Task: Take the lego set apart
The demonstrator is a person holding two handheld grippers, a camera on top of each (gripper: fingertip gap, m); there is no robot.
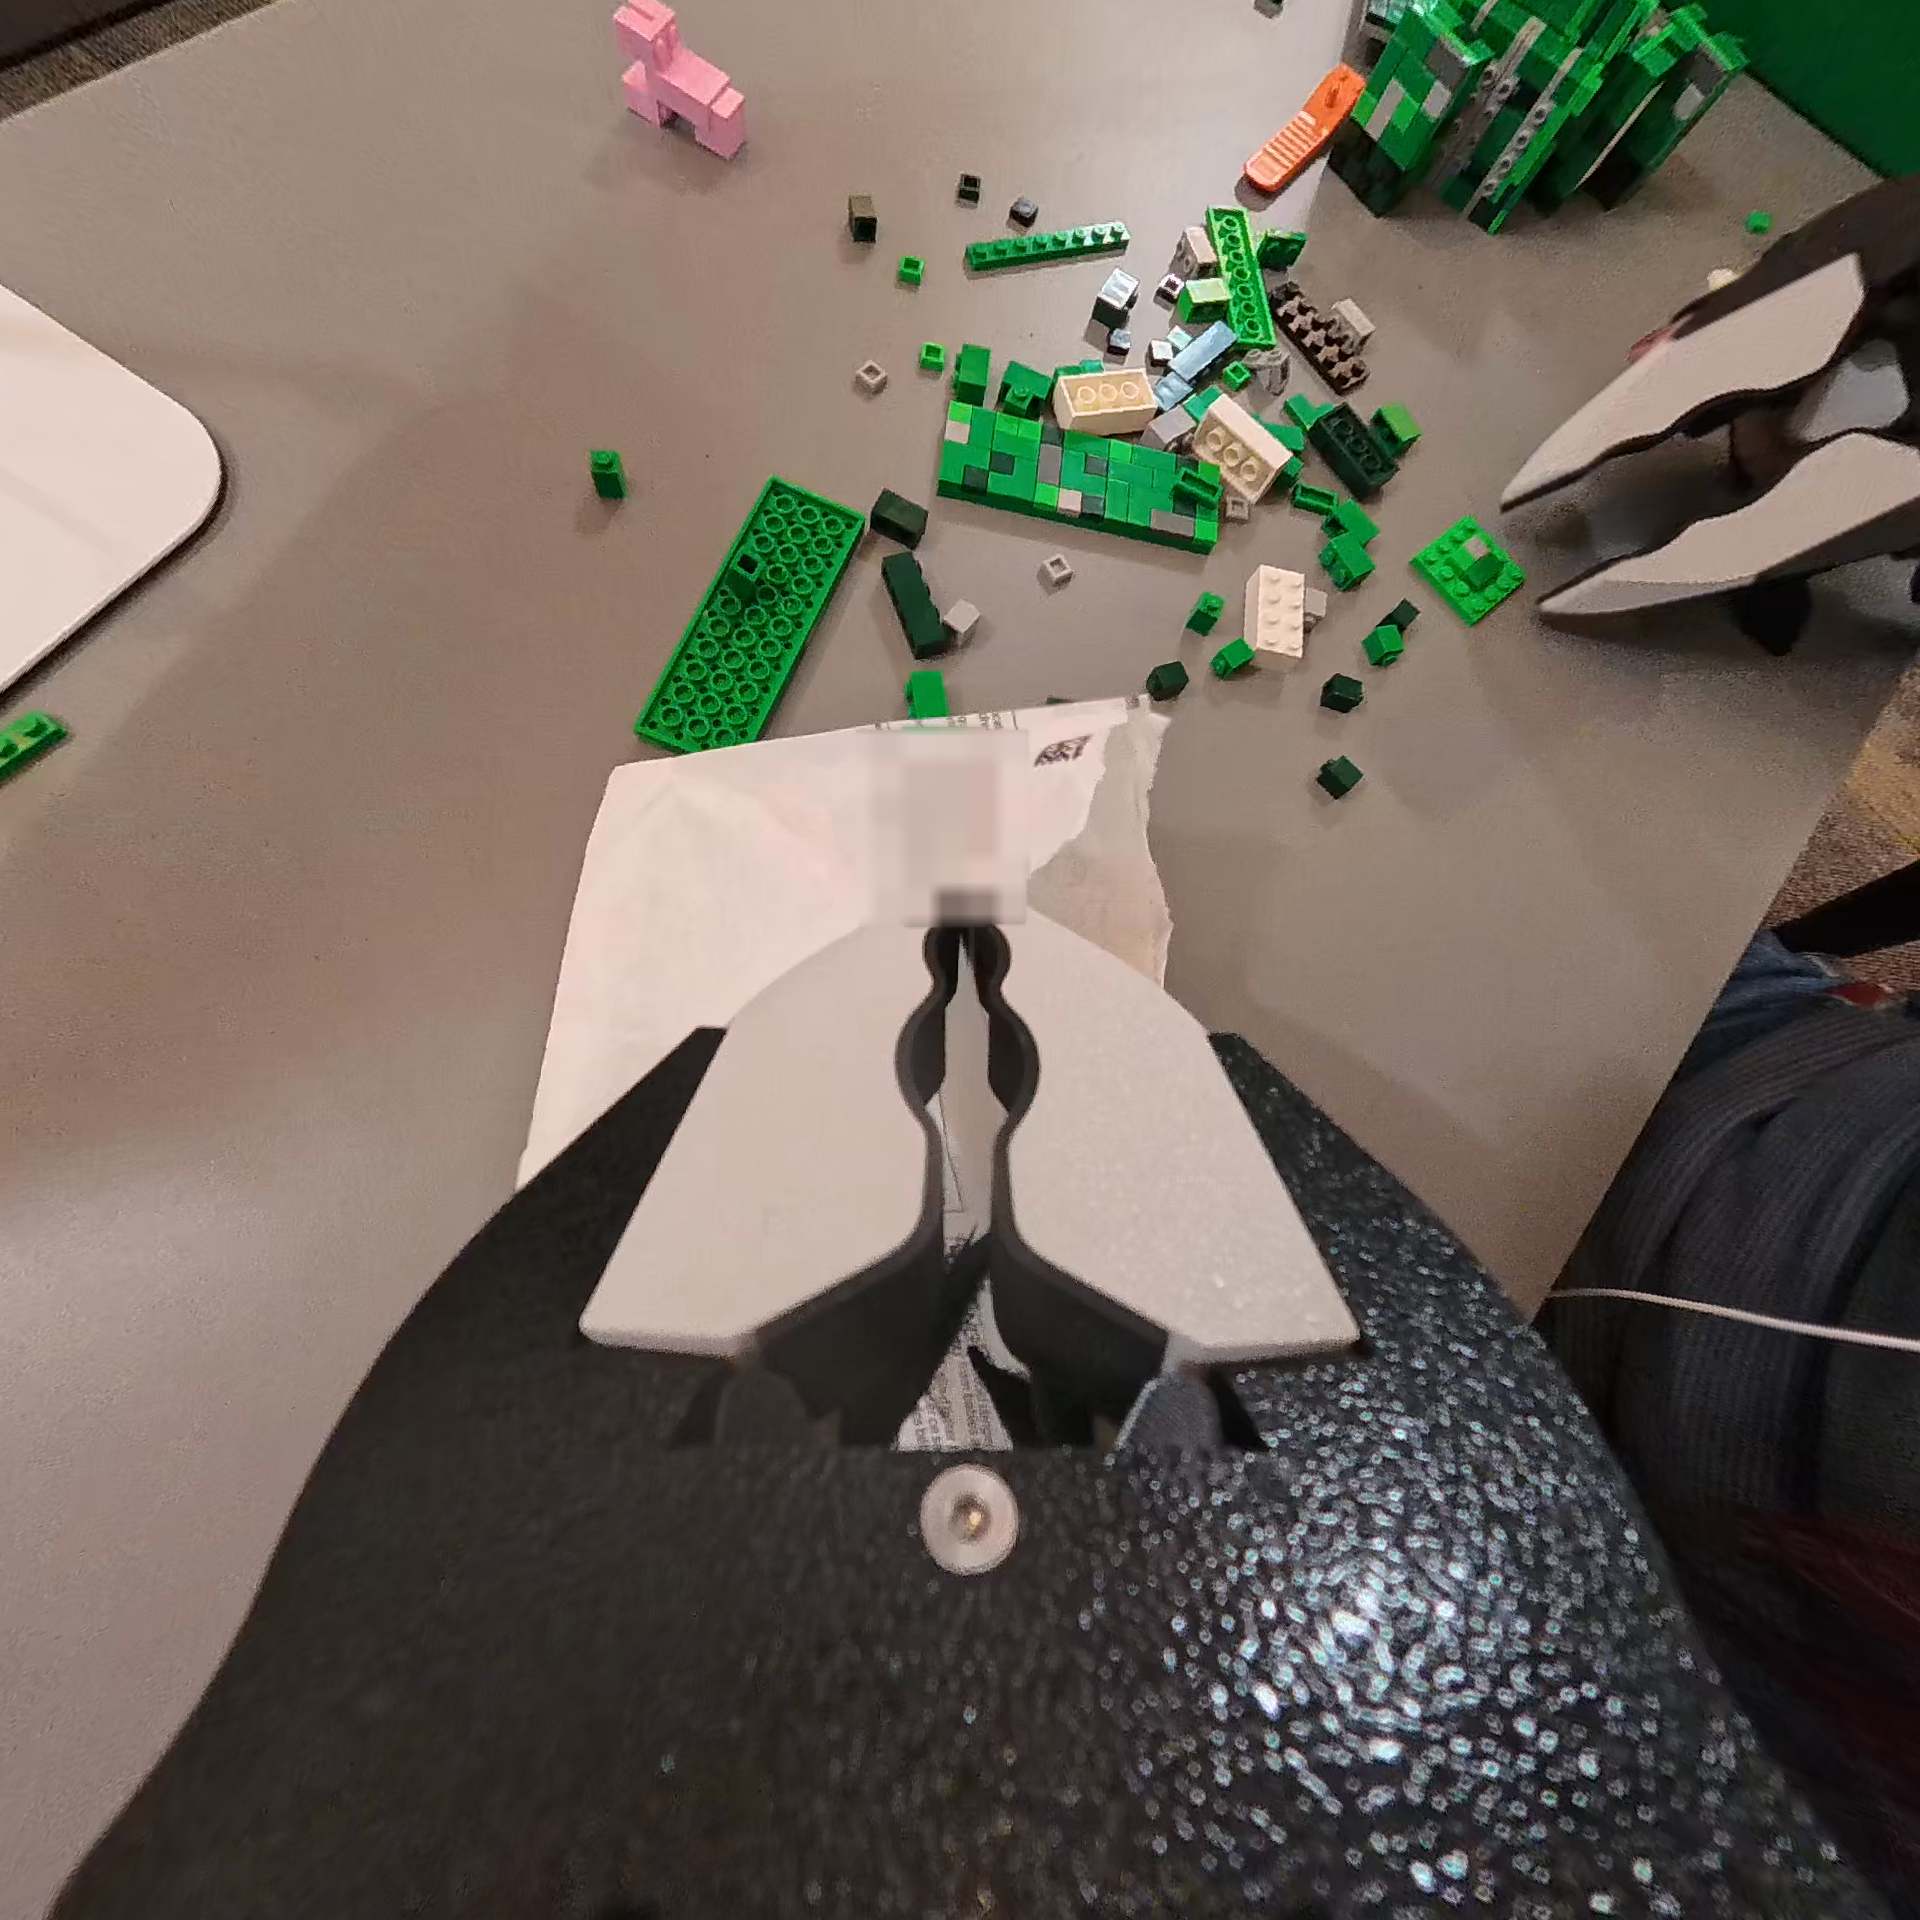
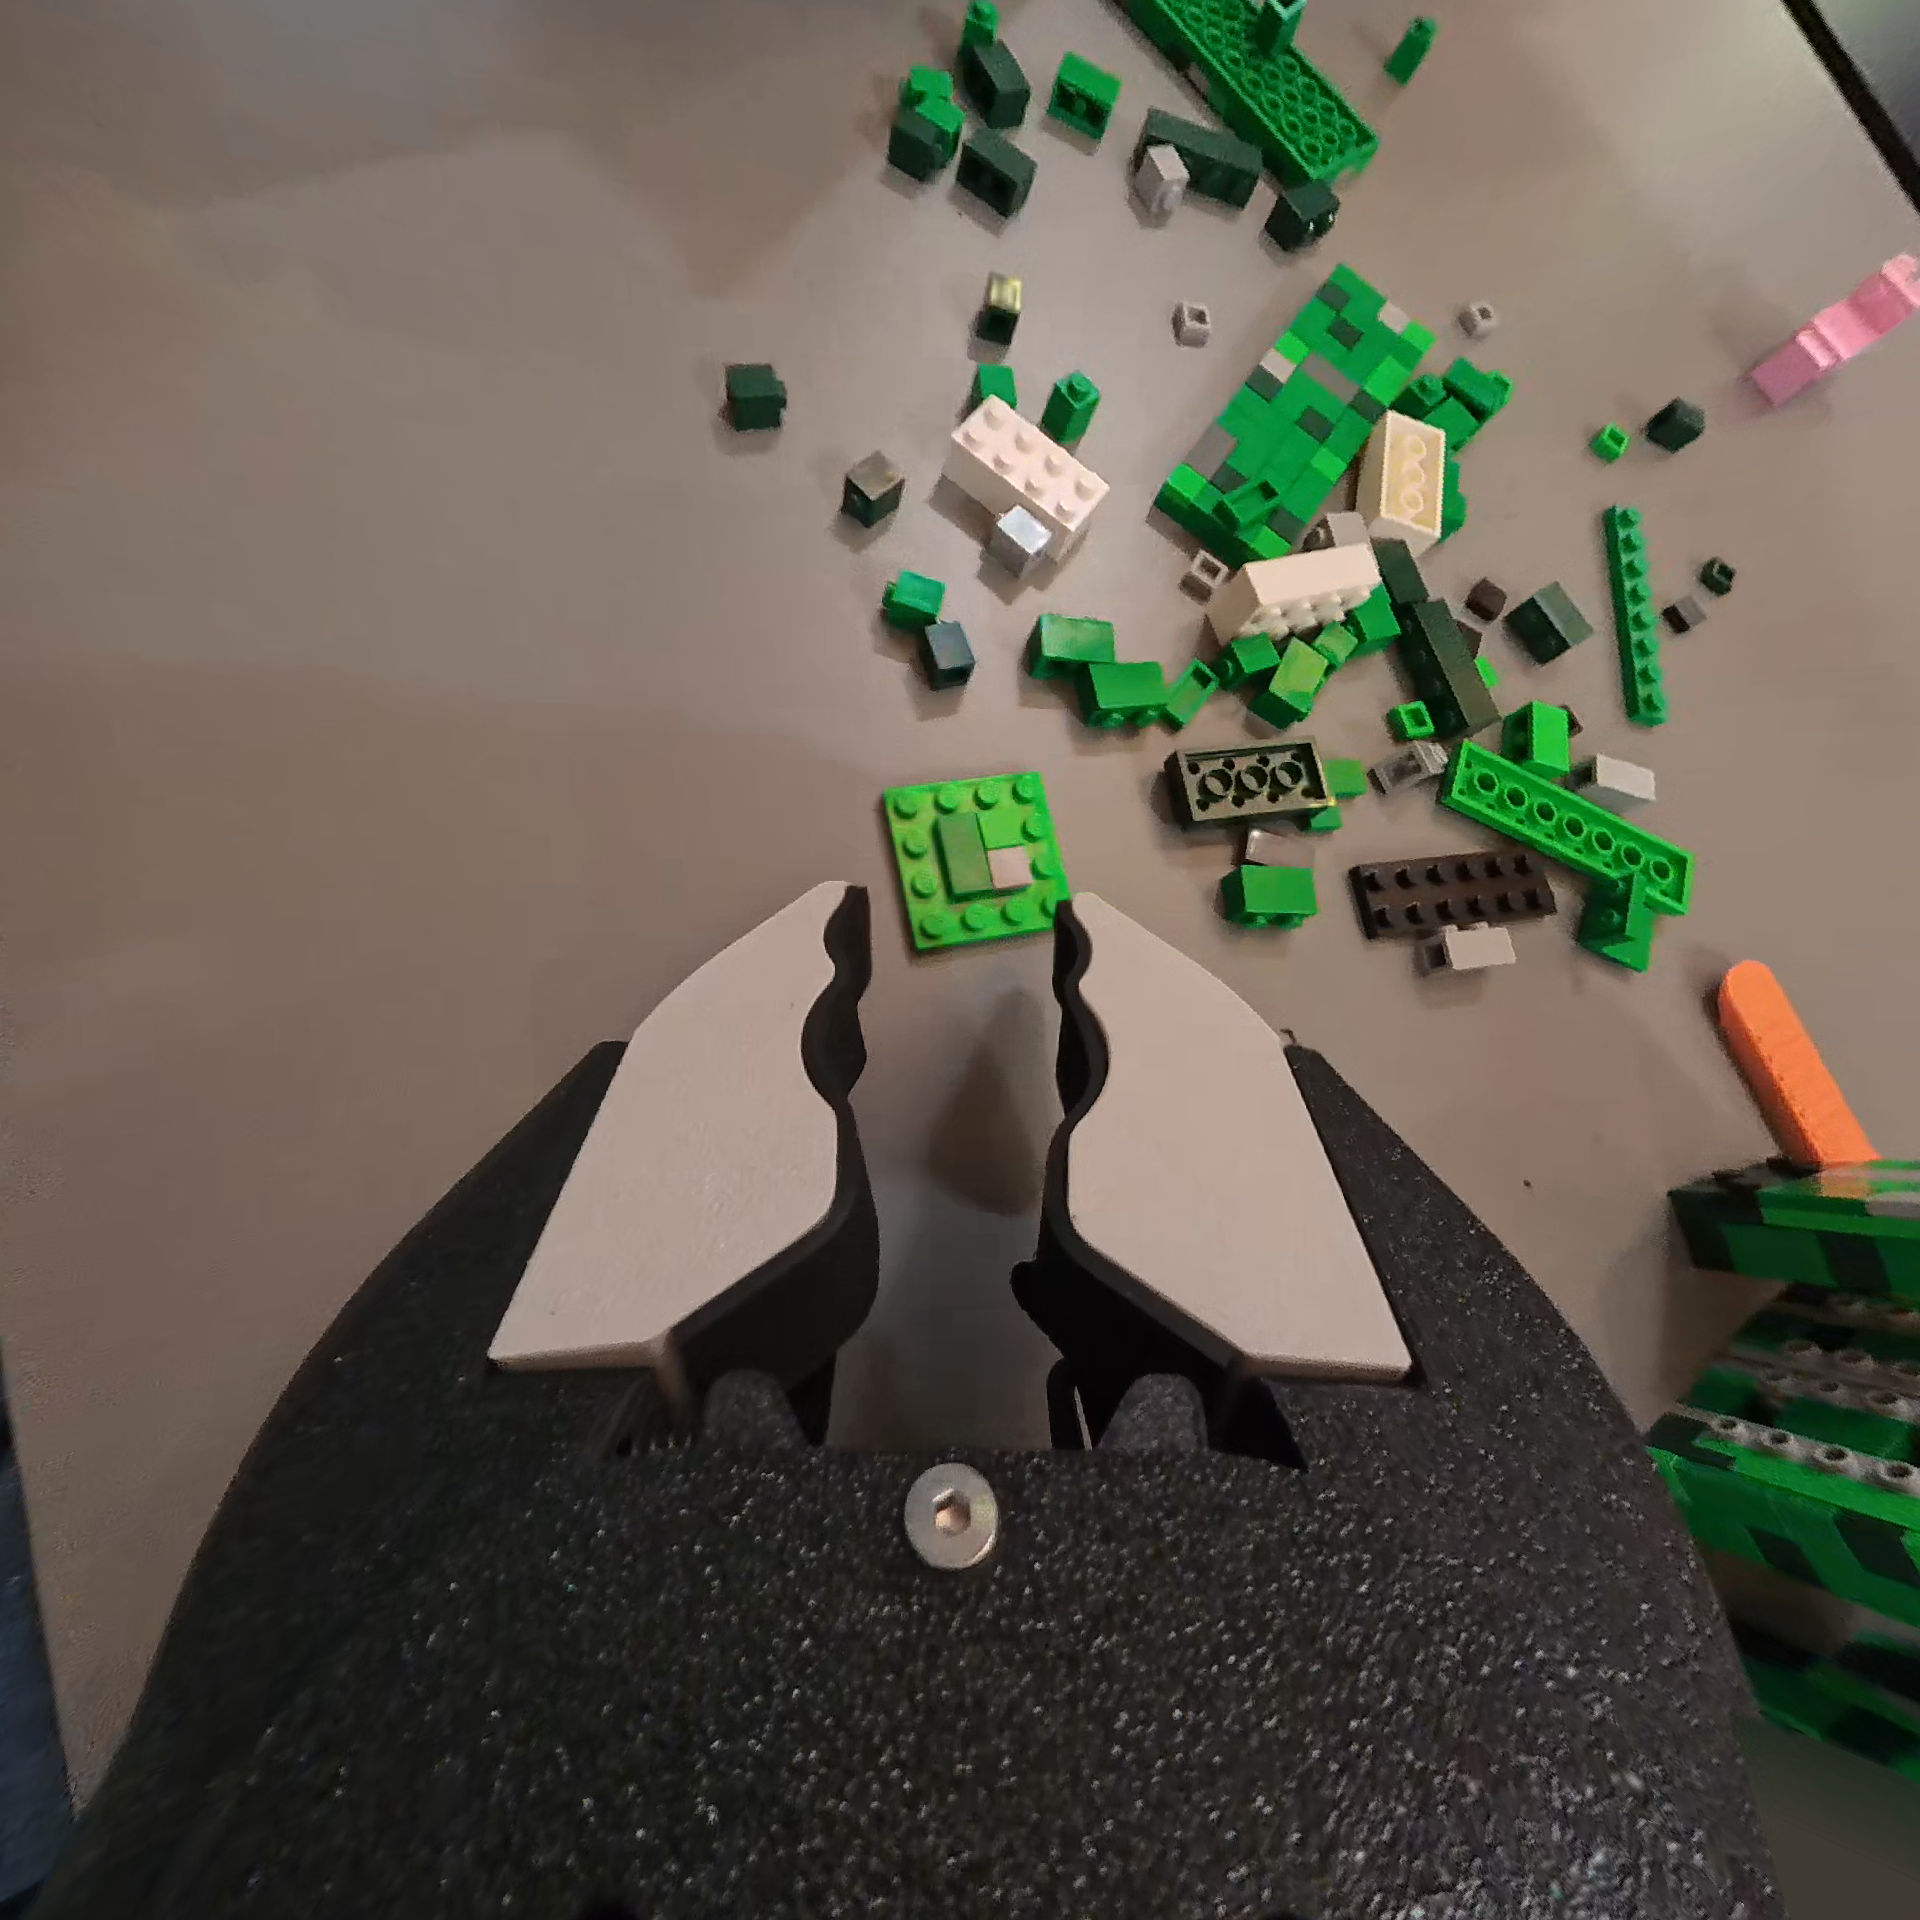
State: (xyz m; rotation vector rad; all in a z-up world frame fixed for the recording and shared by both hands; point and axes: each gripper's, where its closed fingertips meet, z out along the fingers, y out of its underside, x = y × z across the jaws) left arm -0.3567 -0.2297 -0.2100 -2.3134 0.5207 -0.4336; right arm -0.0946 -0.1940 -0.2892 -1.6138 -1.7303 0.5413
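Note:
Loose green, white and grey lego bricks [image 1: 1122, 436] lie scattered on the grey table [image 1: 364, 364]. My left gripper [image 1: 961, 940] is shut on a torn white paper bag [image 1: 790, 862] held over the table. My right gripper [image 2: 961, 904] is open and empty, its tips just short of a small square green plate [image 2: 971, 857] with small tiles on it; that plate also shows in the left wrist view [image 1: 1465, 569], with the right gripper [image 1: 1527, 551] beside it. A large green lego build [image 1: 1527, 104] stands at the far right, also in the right wrist view [image 2: 1808, 1434].
A pink lego figure [image 1: 675, 83] stands at the back, also in the right wrist view [image 2: 1849, 332]. An orange brick separator [image 1: 1304, 130] lies by the big build. A long green plate [image 1: 753, 613] lies upside down. A white tray corner [image 1: 94, 468] is at left. A person's leg [image 1: 1766, 1195] is at right. One gripper's finger ends stand about 30 cm off the other's. From my right tips it is roughly 15 cm to the large green lego build [image 1: 1527, 104]; from my left, 40 cm.

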